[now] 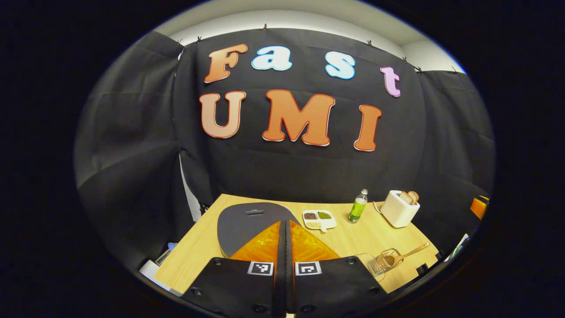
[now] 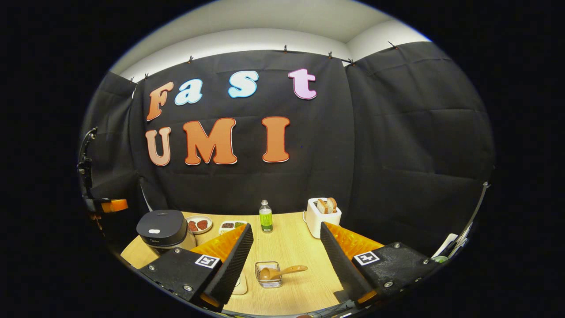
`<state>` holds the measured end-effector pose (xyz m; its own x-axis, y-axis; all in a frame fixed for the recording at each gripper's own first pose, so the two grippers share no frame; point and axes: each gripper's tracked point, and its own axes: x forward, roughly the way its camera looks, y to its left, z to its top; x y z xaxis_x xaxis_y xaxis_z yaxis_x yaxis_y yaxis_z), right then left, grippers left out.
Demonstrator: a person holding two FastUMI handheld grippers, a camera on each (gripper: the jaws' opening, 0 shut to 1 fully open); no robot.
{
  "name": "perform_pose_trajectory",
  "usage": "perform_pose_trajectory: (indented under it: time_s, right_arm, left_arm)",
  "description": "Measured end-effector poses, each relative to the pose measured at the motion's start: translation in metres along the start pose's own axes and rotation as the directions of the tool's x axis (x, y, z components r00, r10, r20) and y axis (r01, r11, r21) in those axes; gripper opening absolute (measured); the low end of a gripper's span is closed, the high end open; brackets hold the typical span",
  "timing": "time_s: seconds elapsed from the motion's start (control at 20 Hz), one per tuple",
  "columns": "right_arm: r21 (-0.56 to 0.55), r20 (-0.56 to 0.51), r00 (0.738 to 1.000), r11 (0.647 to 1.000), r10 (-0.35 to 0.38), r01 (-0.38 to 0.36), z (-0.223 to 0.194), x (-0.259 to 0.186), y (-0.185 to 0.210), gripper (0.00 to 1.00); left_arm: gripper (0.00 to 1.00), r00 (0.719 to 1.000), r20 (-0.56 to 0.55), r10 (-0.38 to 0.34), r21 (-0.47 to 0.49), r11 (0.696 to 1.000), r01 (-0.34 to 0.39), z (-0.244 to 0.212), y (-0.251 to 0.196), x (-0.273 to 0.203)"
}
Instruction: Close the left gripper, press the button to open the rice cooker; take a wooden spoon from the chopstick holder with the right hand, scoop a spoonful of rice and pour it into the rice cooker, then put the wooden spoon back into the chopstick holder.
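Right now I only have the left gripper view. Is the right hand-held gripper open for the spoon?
Observer: Yes. The right hand-held gripper is open and empty, jaws wide apart.
Operator: Where is the spoon from there?
Observer: The spoon lies tilted in the holder, low between that gripper's fingers, with its handle pointing right.
Operator: Anything near the cooker that I miss?
Observer: A plate with red-brown pieces sits just behind the cooker, beside the tray.
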<state>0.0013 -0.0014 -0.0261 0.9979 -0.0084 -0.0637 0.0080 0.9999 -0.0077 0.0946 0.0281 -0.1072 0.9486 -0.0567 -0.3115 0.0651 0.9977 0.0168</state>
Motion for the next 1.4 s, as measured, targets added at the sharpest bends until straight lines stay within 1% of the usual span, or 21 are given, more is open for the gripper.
perform_pose_trajectory:
  time_s: [0.1, 0.2, 0.35, 0.4, 0.45, 0.5, 0.55, 0.6, 0.65, 0.7, 0.8, 0.85, 0.9, 1.0, 1.05, 1.1, 1.2, 1.25, 1.3, 1.35, 1.4]
  right_arm:
    - [-0.001, -0.011, 1.000, 1.000, -0.005, 0.005, -0.004, 0.001, -0.001, 0.95]
    - [0.009, -0.023, 1.000, 1.000, -0.001, 0.001, -0.009, 0.002, 0.000, 0.95]
    - [0.033, -0.052, 0.999, 0.999, 0.004, -0.002, -0.018, 0.004, 0.001, 0.95]
    - [0.038, -0.058, 0.998, 0.999, 0.000, 0.002, -0.020, 0.005, -0.001, 0.95]
    - [0.041, -0.064, 0.998, 0.999, -0.004, 0.007, -0.021, 0.005, -0.002, 0.95]
    - [0.042, -0.068, 0.998, 0.999, -0.009, 0.012, -0.023, 0.006, -0.003, 0.95]
    - [0.041, -0.072, 0.997, 0.999, -0.015, 0.018, -0.023, 0.007, -0.004, 0.95]
    - [0.041, -0.075, 0.997, 0.999, -0.019, 0.022, -0.025, 0.009, -0.006, 0.95]
    - [0.040, -0.078, 0.997, 0.999, -0.024, 0.027, -0.025, 0.010, -0.007, 0.95]
    - [0.040, -0.080, 0.996, 0.999, -0.027, 0.030, -0.026, 0.011, -0.008, 0.95]
    - [0.043, -0.085, 0.996, 0.998, -0.034, 0.038, -0.027, 0.014, -0.010, 0.95]
    - [0.047, -0.088, 0.996, 0.998, -0.035, 0.039, -0.027, 0.014, -0.010, 0.95]
    - [0.051, -0.093, 0.995, 0.998, -0.034, 0.039, -0.028, 0.015, -0.010, 0.95]
    - [0.054, -0.103, 0.994, 0.998, -0.034, 0.039, -0.032, 0.019, -0.008, 0.95]
    - [0.053, -0.107, 0.994, 0.998, -0.034, 0.040, -0.033, 0.020, -0.008, 0.95]
    - [0.052, -0.110, 0.993, 0.998, -0.034, 0.040, -0.034, 0.020, -0.007, 0.95]
    - [0.045, -0.115, 0.993, 0.998, -0.031, 0.036, -0.036, 0.020, -0.006, 0.95]
    - [0.040, -0.117, 0.993, 0.998, -0.034, 0.039, -0.036, 0.020, -0.008, 0.95]
    - [0.037, -0.118, 0.992, 0.998, -0.038, 0.042, -0.036, 0.020, -0.009, 0.95]
    - [0.038, -0.117, 0.992, 0.998, -0.038, 0.043, -0.034, 0.020, -0.011, 0.95]
    - [0.041, -0.113, 0.993, 0.998, -0.037, 0.042, -0.032, 0.019, -0.011, 0.95]
  left_arm:
    - [0.04, 0.998, -0.062, -0.012, -0.013, 1.000, 0.011, -0.015, 0.000, 0.022]
    - [0.04, 0.996, -0.085, 0.004, -0.005, 1.000, -0.005, -0.025, 0.010, 0.043]
    - [0.04, 0.986, -0.166, 0.016, -0.011, 1.000, -0.018, -0.058, 0.020, 0.071]
    - [0.04, 0.982, -0.187, 0.019, -0.019, 1.000, -0.022, -0.065, 0.022, 0.078]
    - [0.01, 0.979, -0.205, 0.023, -0.024, 0.999, -0.029, -0.072, 0.025, 0.085]
    - [0.04, 0.974, -0.224, 0.031, -0.020, 0.999, -0.037, -0.079, 0.028, 0.089]
    - [0.04, 0.971, -0.237, 0.033, -0.010, 0.999, -0.036, -0.084, 0.028, 0.092]
    - [0.01, 0.968, -0.250, 0.036, 0.003, 0.999, -0.036, -0.091, 0.028, 0.095]
    - [0.02, 0.965, -0.261, 0.039, 0.016, 0.999, -0.036, -0.096, 0.028, 0.097]
    - [0.04, 0.962, -0.270, 0.040, 0.022, 0.999, -0.035, -0.100, 0.028, 0.099]
    - [0.02, 0.956, -0.290, 0.040, 0.014, 0.999, -0.037, -0.105, 0.028, 0.098]
    - [0.01, 0.961, -0.275, 0.040, 0.010, 0.999, -0.039, -0.104, 0.028, 0.099]
    - [0.04, 0.957, -0.287, 0.039, 0.008, 0.999, -0.038, -0.106, 0.029, 0.099]
    - [0.05, 0.950, -0.308, 0.045, 0.005, 0.999, -0.046, -0.110, 0.030, 0.098]
    - [0.02, 0.948, -0.316, 0.046, 0.011, 0.999, -0.044, -0.112, 0.031, 0.098]
    - [0.02, 0.945, -0.323, 0.045, 0.008, 0.999, -0.045, -0.114, 0.031, 0.095]
    - [0.08, 0.950, -0.310, 0.028, -0.009, 0.999, -0.032, -0.114, 0.031, 0.096]
    - [0.05, 0.953, -0.301, 0.019, -0.017, 1.000, -0.025, -0.112, 0.031, 0.097]
    - [0.05, 0.956, -0.293, 0.015, -0.023, 0.999, -0.022, -0.109, 0.031, 0.096]
    - [0.05, 0.960, -0.278, 0.019, -0.015, 1.000, -0.024, -0.105, 0.031, 0.096]
    - [0.01, 0.959, -0.280, 0.035, -0.002, 0.999, -0.037, -0.102, 0.031, 0.094]
